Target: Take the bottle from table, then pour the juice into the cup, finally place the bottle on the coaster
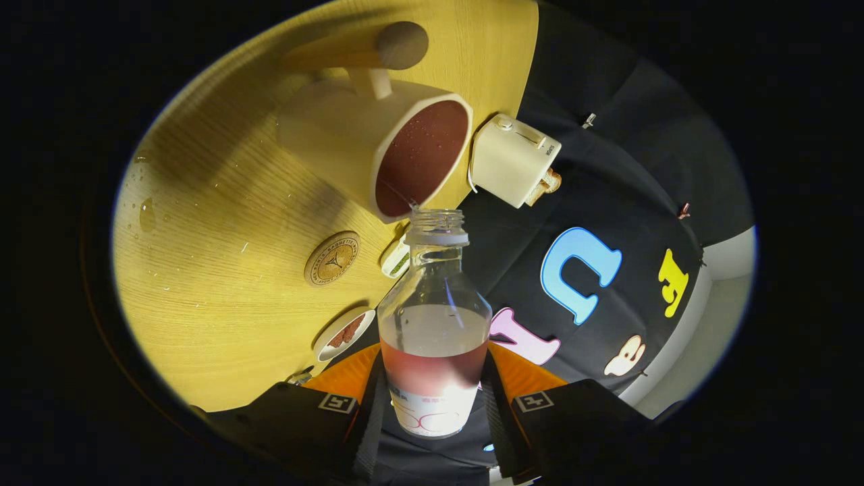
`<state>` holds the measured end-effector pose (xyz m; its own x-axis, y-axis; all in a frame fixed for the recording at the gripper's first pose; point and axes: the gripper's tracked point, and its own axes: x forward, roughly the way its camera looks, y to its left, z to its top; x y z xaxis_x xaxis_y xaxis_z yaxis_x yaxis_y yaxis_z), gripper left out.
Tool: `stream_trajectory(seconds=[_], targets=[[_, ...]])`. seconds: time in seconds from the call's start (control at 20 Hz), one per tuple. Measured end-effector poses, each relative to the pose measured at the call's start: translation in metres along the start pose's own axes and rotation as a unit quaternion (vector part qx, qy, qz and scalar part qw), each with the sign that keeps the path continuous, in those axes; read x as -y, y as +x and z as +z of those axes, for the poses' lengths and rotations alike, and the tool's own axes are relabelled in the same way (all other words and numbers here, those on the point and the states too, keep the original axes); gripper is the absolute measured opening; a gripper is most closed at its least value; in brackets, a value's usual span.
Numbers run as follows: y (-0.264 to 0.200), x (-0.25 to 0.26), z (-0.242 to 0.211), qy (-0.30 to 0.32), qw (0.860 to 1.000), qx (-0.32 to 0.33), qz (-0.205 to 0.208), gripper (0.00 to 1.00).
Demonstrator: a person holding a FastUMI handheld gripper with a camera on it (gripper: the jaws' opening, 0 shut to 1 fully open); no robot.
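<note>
My gripper (433,391) is shut on a clear, uncapped bottle (434,317), both fingers pressing its lower sides. The bottle is tipped, its open mouth at the rim of a white cup (412,158). Pink juice lies in the bottle's lower part, and a thin stream runs from the mouth into the cup. The cup holds dark red juice with bubbles on top. A round cork coaster (331,258) lies on the wooden table (216,223), between the cup and my fingers.
A cream toaster (513,160) with bread in it stands beside the cup at the table's edge. A small white plate (344,334) with brown food sits near my fingers. A round wooden-handled object (401,45) lies beyond the cup. Droplets spot the table.
</note>
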<state>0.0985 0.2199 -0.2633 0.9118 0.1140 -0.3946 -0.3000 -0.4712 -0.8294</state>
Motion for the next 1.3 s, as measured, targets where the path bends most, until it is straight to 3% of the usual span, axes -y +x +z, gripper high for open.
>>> stream_trajectory(seconds=[0.85,1.15,1.3], targets=[[0.0,0.002,-0.004,0.004,1.0,0.002,-0.004,0.7],[-0.003,-0.01,-0.009,0.086,0.996,-0.007,0.012,0.7],[-0.007,-0.022,-0.008,0.159,0.987,-0.012,0.03,0.7]])
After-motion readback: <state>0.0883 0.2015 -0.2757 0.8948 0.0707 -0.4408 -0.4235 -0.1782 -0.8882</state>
